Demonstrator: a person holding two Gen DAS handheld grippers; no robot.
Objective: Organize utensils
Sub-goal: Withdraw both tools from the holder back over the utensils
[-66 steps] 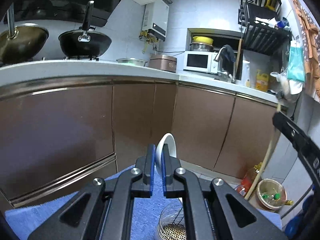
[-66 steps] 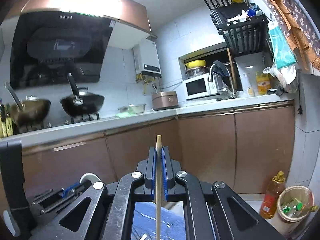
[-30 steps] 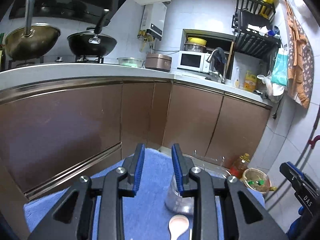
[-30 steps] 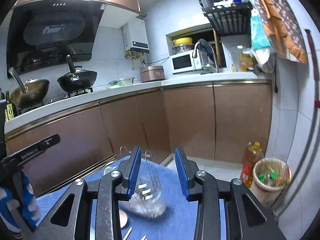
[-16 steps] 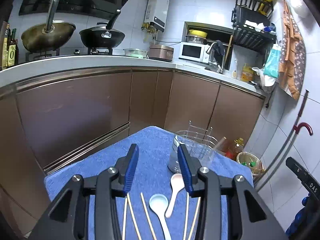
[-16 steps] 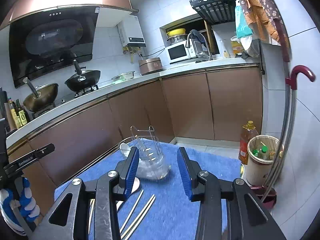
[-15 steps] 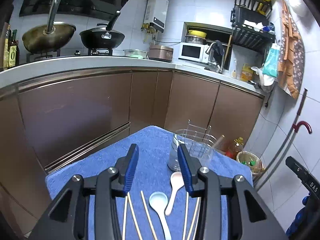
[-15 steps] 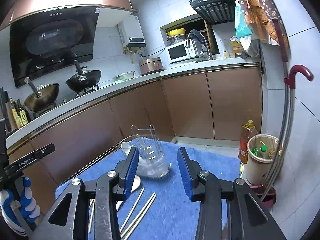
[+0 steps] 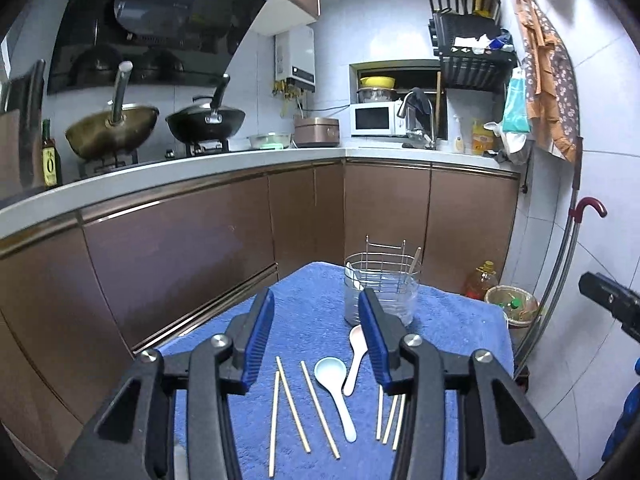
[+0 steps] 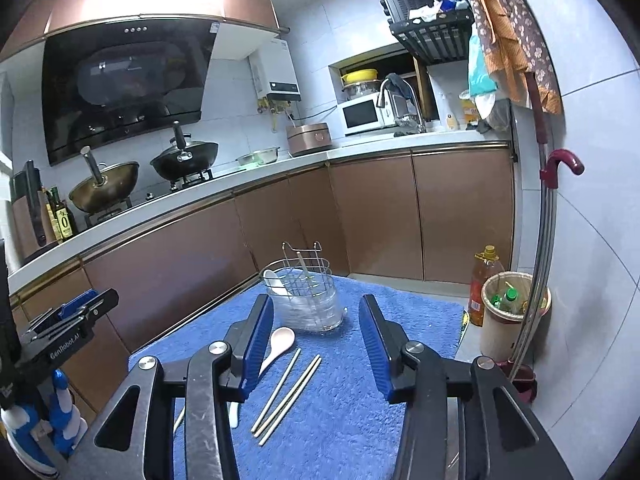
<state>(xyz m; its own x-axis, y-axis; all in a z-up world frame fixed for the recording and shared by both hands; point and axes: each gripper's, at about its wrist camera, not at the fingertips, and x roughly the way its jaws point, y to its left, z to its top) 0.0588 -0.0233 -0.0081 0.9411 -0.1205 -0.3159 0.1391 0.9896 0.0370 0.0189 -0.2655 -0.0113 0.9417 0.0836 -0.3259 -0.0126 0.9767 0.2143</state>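
A wire utensil holder (image 9: 380, 288) (image 10: 304, 292) stands at the far end of a blue towel (image 9: 312, 308) (image 10: 360, 360), with a white spoon and one chopstick in it. Nearer lie a pale blue spoon (image 9: 334, 380), a pink spoon (image 9: 356, 352) (image 10: 278, 344) and several chopsticks (image 9: 292, 400) (image 10: 288, 392). My left gripper (image 9: 316, 320) hovers above the loose utensils, its jaws opening with nothing between them. My right gripper (image 10: 316, 320) hangs over the towel's right part, jaws also opening and empty.
Brown cabinets (image 9: 180, 260) under a white counter stand behind the towel. On the floor to the right are an oil bottle (image 10: 484, 280), a waste bin (image 10: 512, 308) and an umbrella (image 10: 548, 208) leaning on the wall.
Both grippers let go, the left of a white spoon and the right of a chopstick, which now stand in the holder. Both have drawn back from the holder and their jaws have widened.
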